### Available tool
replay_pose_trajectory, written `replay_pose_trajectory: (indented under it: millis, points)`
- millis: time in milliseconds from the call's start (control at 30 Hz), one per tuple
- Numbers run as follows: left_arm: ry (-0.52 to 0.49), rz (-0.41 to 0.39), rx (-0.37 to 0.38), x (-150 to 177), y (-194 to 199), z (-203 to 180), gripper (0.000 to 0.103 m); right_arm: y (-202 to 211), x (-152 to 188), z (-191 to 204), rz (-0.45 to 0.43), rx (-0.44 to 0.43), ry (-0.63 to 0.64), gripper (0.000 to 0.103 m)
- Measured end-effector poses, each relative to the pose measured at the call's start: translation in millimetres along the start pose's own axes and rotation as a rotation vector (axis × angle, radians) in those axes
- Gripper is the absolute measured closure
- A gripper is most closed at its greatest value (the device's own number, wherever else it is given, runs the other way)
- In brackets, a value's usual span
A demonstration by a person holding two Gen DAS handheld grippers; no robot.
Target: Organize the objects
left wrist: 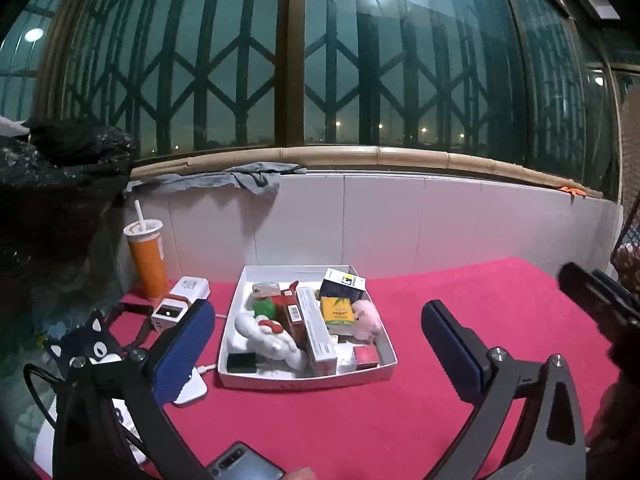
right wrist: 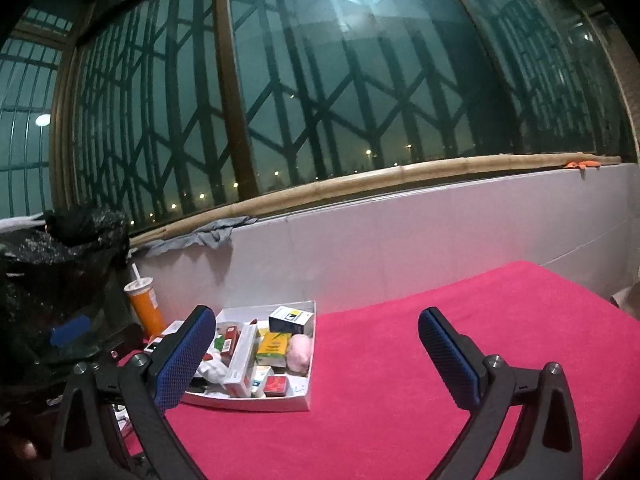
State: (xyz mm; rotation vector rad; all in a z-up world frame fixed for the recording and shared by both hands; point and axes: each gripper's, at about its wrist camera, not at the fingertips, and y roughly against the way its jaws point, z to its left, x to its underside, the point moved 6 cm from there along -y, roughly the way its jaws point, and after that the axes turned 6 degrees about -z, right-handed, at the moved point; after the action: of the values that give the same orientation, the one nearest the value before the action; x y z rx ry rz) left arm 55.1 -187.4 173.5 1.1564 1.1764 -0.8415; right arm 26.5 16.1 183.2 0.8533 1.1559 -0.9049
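Objects sit heaped in the white box (left wrist: 240, 292) on the red table (left wrist: 460, 320), ahead of both empty, wide-apart sets of fingers (left wrist: 182, 344) (right wrist: 184, 356); I judge the left gripper (left wrist: 316, 344) and right gripper (right wrist: 316, 356) should withdraw level, clear of its rim.

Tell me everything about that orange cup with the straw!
The cup is tall, orange and looks like paper, with a pale lid and a white straw poking up through it. It stands upright at the far left edge of the pink cloth, close to the white tiled wall. A small white box sits beside its base. Nothing holds it.
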Motion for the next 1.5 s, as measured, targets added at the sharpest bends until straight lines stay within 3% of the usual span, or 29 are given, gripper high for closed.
replay_pose_trajectory:
  millis: [100,267,467,700,1500]
  points:
    - [0.022,0.007,-0.026,2.0,0.0,1.6,0.000,11.5,2.3,-10.4,-0.001,0.016,-0.011,0.000]
    - [-0.021,0.003,-0.176,6.1,-2.4,10.0,0.000,26.2,18.2,-25.4,0.018,0.048,-0.035,0.000]
    - [0.008,0.048,-0.182,14.5,-7.4,16.4,0.000,24.1,33.1,-25.0,0.073,0.034,-0.044,0.000]
    - [0.061,0.117,-0.188,28.0,-18.2,25.0,0.000,30.6,34.7,-9.9,0.037,0.011,0.040,0.000]
    - [0.043,0.195,-0.194,47.1,-34.7,23.5,0.000,22.2,46.4,-12.6,0.096,-0.002,0.012,0.000]
